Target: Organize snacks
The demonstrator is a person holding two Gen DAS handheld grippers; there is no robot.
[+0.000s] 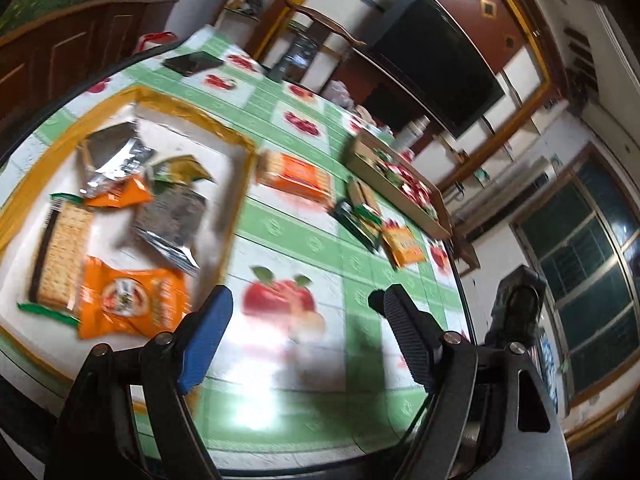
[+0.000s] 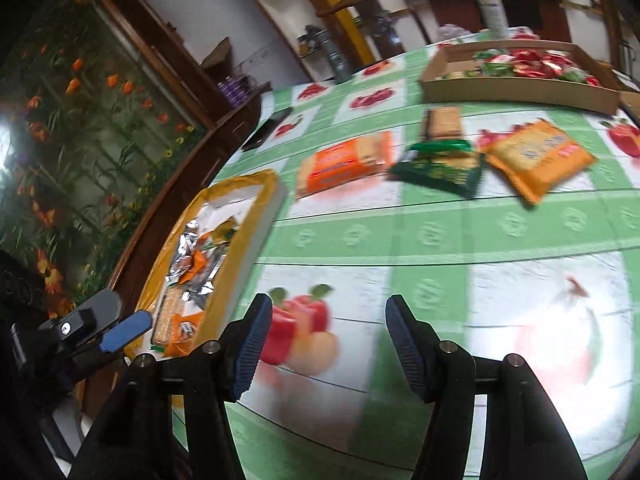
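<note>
- Two grippers hover over a round table (image 1: 280, 236) covered in a green-and-white cloth printed with apples; both views are blurred.
- Left gripper (image 1: 304, 316): its jaws stand apart with nothing between them, only bare cloth with an apple print below.
- Right gripper (image 2: 328, 344): its jaws are likewise apart and hold nothing.
- Yellow-rimmed tray (image 1: 240, 148) lies just left of the left gripper; it holds an orange snack bag (image 1: 132, 300), a cracker pack (image 1: 60, 256) and silver foil packs (image 1: 168, 220).
- Beyond the tray, ahead of both grippers, three loose snacks lie on the cloth well apart from the jaws: an orange cracker pack (image 2: 344, 164) nearest the tray, a green pack (image 2: 440, 164) next to it, and an orange biscuit bag (image 2: 536, 156) farthest from the tray.
- Cardboard box (image 2: 516, 90) of red-wrapped sweets sits at the far side of the table from the tray, behind the loose snacks.
- In the right wrist view the left gripper shows beside the tray's near end.
</note>
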